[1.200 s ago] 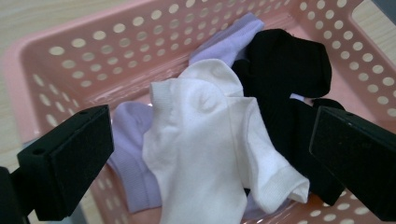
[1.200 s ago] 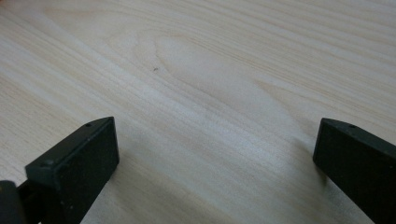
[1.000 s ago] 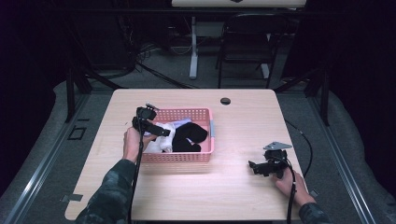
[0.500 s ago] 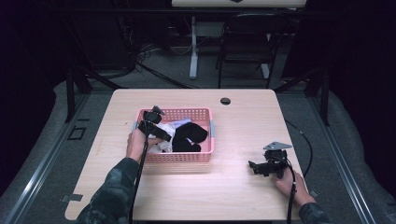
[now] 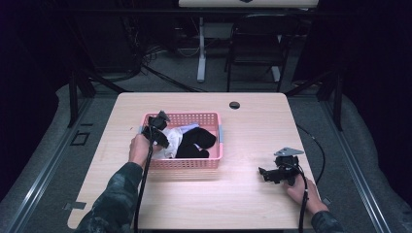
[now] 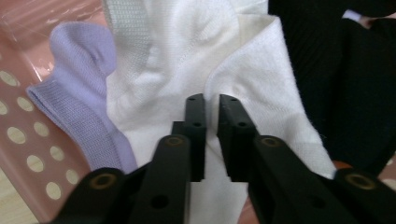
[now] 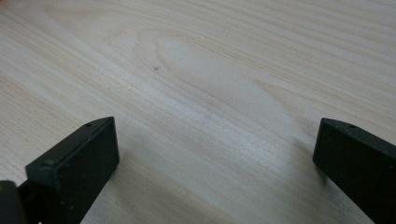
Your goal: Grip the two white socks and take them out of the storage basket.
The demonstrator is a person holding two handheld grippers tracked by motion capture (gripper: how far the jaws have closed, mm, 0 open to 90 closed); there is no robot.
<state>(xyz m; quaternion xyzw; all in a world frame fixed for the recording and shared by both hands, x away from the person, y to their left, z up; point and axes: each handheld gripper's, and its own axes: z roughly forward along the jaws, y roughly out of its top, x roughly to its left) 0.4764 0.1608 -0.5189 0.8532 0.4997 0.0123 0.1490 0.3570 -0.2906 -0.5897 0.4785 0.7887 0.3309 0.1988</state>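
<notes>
Socks fill the pink basket [image 5: 182,163] under my left gripper [image 6: 211,107]: a white sock [image 6: 243,60] of soft ribbed knit lies crumpled straight ahead of my jaws, a lilac sock [image 6: 81,93] curls just to their left against the basket's dotted wall, and black cloth [image 6: 336,70] lies off to their right, touching the white one. My left jaws stand almost together with only a thin slit between them, right over a fold of the white sock; whether they pinch the cloth I cannot tell. From above, my left gripper [image 5: 158,128] sits at the basket's left end, held in my left hand [image 5: 138,148], with the white sock [image 5: 172,138] just beside it and the black cloth [image 5: 197,143] beyond.

My right gripper [image 5: 277,170] rests well apart from the basket, low over the bare wooden table [image 7: 210,70]. Its jaws are spread wide, with nothing between them but wood.
</notes>
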